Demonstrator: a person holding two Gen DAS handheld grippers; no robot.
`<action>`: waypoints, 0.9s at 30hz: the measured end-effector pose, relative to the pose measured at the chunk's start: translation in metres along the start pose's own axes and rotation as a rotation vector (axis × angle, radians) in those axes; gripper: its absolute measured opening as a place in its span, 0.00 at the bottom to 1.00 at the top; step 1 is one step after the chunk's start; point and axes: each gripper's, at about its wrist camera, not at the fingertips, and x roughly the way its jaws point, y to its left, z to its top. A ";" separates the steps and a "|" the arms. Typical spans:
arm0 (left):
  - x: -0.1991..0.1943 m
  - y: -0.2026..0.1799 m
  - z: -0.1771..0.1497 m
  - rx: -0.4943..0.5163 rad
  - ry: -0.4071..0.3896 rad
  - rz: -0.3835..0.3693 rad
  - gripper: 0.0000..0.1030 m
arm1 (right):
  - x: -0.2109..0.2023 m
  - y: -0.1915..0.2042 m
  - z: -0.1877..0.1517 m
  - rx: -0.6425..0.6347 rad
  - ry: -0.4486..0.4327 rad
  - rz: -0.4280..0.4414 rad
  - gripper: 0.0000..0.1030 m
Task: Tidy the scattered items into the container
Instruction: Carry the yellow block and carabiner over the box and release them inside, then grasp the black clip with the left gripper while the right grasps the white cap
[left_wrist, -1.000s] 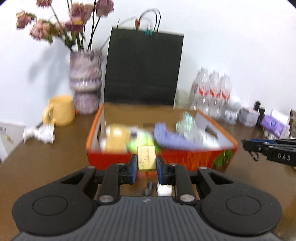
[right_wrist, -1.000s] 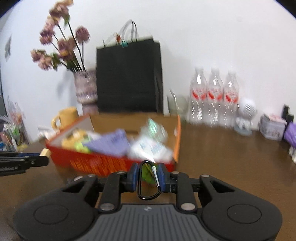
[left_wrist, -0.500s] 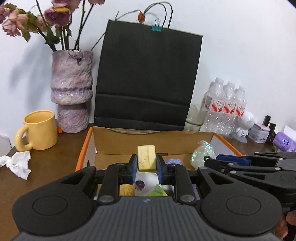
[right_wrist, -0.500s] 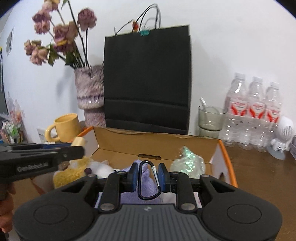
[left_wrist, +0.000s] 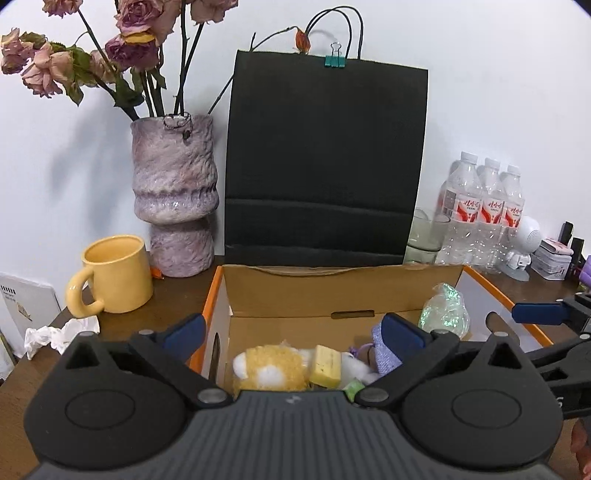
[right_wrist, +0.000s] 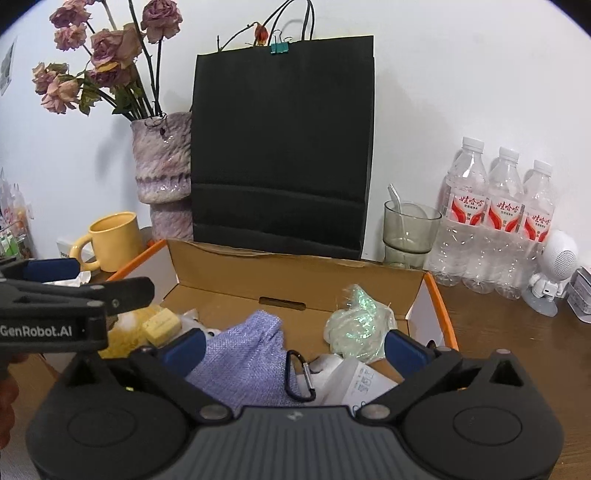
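Note:
An orange cardboard box (left_wrist: 343, 291) (right_wrist: 295, 284) stands open below both grippers. My left gripper (left_wrist: 293, 330) is open and empty above its left half. A yellow block (left_wrist: 325, 365) lies under it on a yellow-and-white plush (left_wrist: 266, 369); the block also shows in the right wrist view (right_wrist: 160, 325). My right gripper (right_wrist: 293, 347) is open and empty above the box's right half. A black carabiner (right_wrist: 300, 376) lies beneath it, on a lilac cloth pouch (right_wrist: 243, 354) and white packets. An iridescent wrapper (right_wrist: 356, 325) (left_wrist: 443, 317) sits at the box's right.
Behind the box stand a black paper bag (left_wrist: 325, 155), a purple vase of dried roses (left_wrist: 173, 192), a yellow mug (left_wrist: 114, 275), a glass (right_wrist: 408, 230) and three water bottles (right_wrist: 500, 210). Crumpled tissue (left_wrist: 59, 332) lies on the brown table at the left.
Both grippers moved in over the box and opened. The yellow block dropped from the left gripper onto the plush; the carabiner dropped from the right gripper onto the pouch.

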 end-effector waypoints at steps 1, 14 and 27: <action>0.001 0.000 0.000 0.000 0.005 0.001 1.00 | 0.001 0.000 0.000 -0.001 0.002 -0.002 1.00; -0.016 0.003 -0.005 -0.019 0.001 -0.011 1.00 | -0.010 0.000 -0.003 0.002 -0.009 -0.015 1.00; -0.086 0.055 -0.066 -0.050 0.085 0.046 1.00 | -0.090 0.043 -0.068 -0.035 0.013 0.047 0.88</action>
